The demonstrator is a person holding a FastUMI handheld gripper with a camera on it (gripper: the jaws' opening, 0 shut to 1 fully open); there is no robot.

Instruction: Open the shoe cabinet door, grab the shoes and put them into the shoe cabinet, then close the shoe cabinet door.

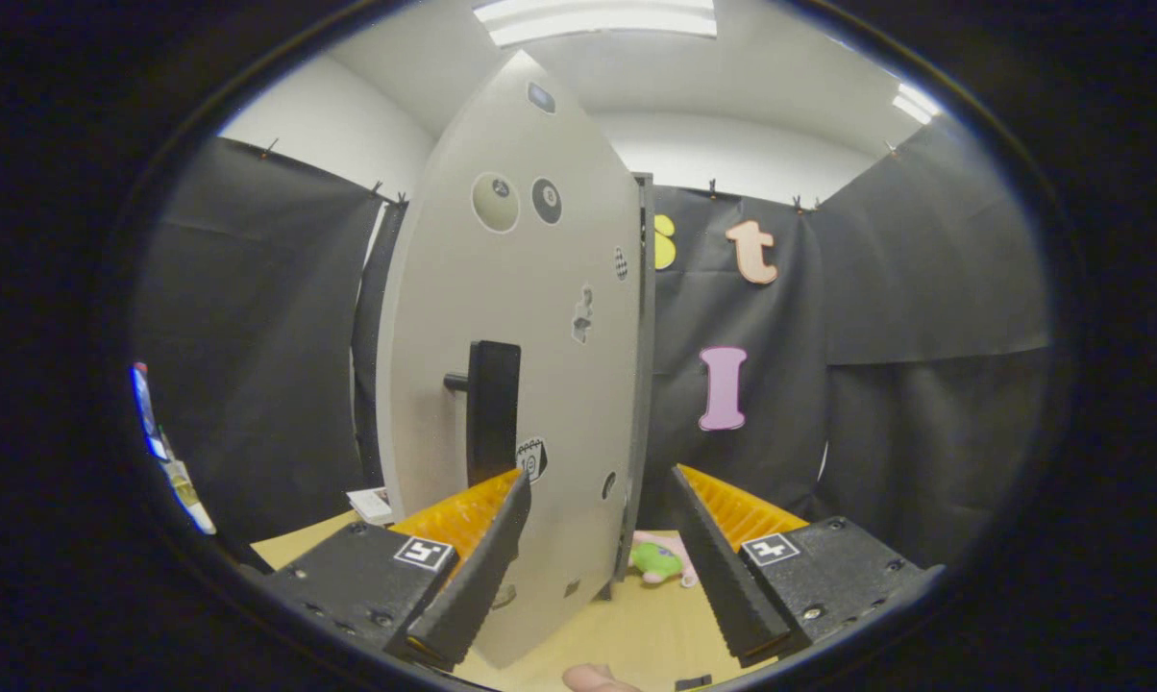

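The shoe cabinet's pale grey door [540, 317] stands upright just ahead of me, carrying several stickers and seen at a slant. Its right edge lies between my fingers. A black vertical handle [493, 411] sticks out of the door just above my left fingertip. My gripper [600, 476] is open, its fingers spread wide with nothing pressed between them. A small green and pink shoe [662, 560] lies on the wooden tabletop [636, 625] past the door's lower right corner, between the fingers.
Black cloth walls close in the booth on the left, back and right. A white card [372, 503] lies on the table left of the door. A person's fingertip [593, 679] shows below the fingers.
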